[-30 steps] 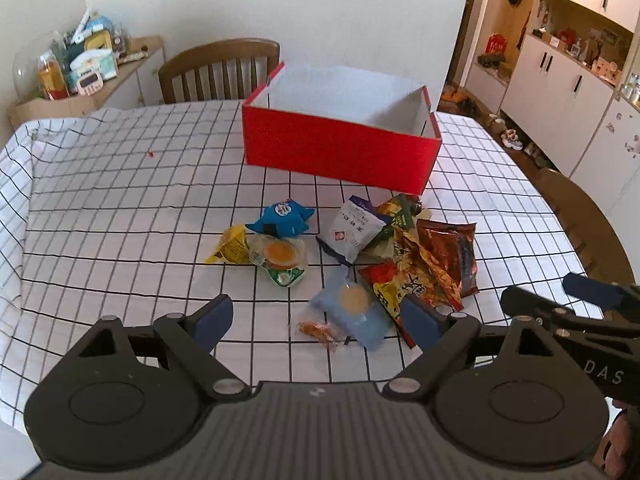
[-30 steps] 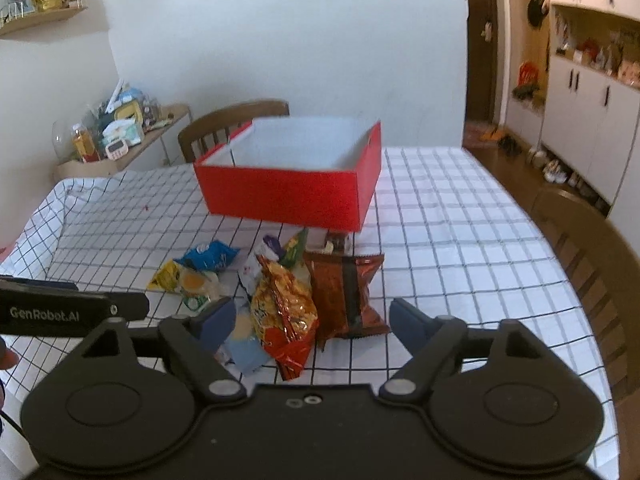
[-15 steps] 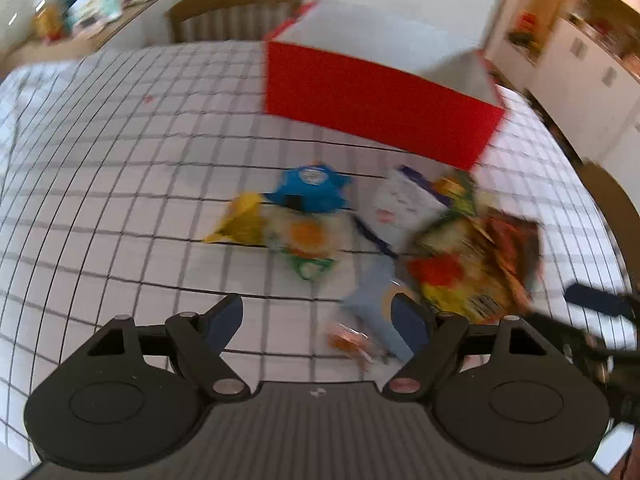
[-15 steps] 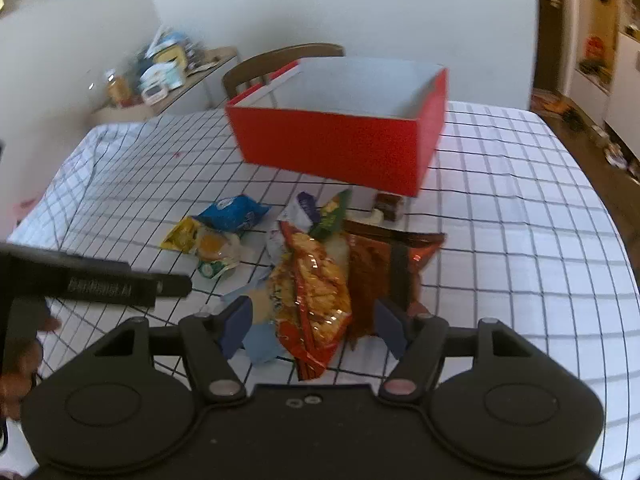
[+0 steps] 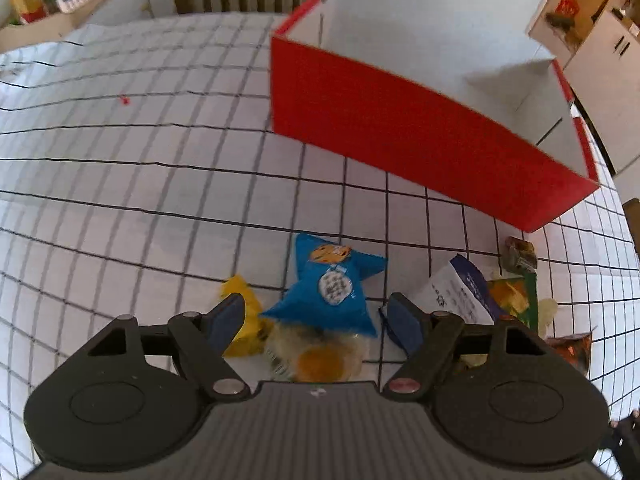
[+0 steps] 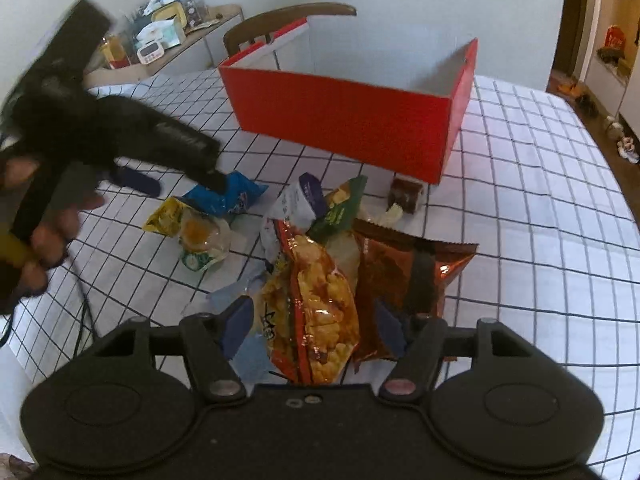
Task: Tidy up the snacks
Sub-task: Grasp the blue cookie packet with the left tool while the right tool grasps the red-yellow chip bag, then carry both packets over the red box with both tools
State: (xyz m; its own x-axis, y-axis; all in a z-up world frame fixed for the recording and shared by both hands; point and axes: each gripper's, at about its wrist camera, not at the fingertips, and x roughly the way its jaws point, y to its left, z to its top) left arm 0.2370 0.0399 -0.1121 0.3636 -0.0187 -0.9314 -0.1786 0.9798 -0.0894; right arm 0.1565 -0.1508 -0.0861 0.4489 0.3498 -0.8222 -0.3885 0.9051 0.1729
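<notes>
A red box (image 5: 420, 136) (image 6: 340, 116) with a white inside stands open on the checked tablecloth. Before it lies a pile of snacks. My left gripper (image 5: 314, 320) (image 6: 178, 182) points down over a blue bag (image 5: 328, 292) (image 6: 228, 200). Its jaws are closing with the bag between them, and the pads do not touch it. A yellow packet (image 5: 248, 320) and a clear packet (image 5: 320, 356) lie beside the bag. My right gripper (image 6: 314, 330) is open astride an orange chips bag (image 6: 316, 300), with a brown bag (image 6: 404, 268) under its right finger.
A white-and-purple packet (image 6: 298, 200), a green packet (image 6: 340, 208) and a small brown sweet (image 6: 406, 194) lie near the box. A wooden chair (image 6: 288, 20) stands behind the table, a cluttered side shelf (image 6: 160, 40) at back left, cabinets (image 5: 600, 60) at right. A hand (image 6: 52, 232) holds the left gripper.
Both grippers have come forward and down onto the pile. The left one moved from the pale blue packet to the blue bag. Both pairs of jaws have narrowed.
</notes>
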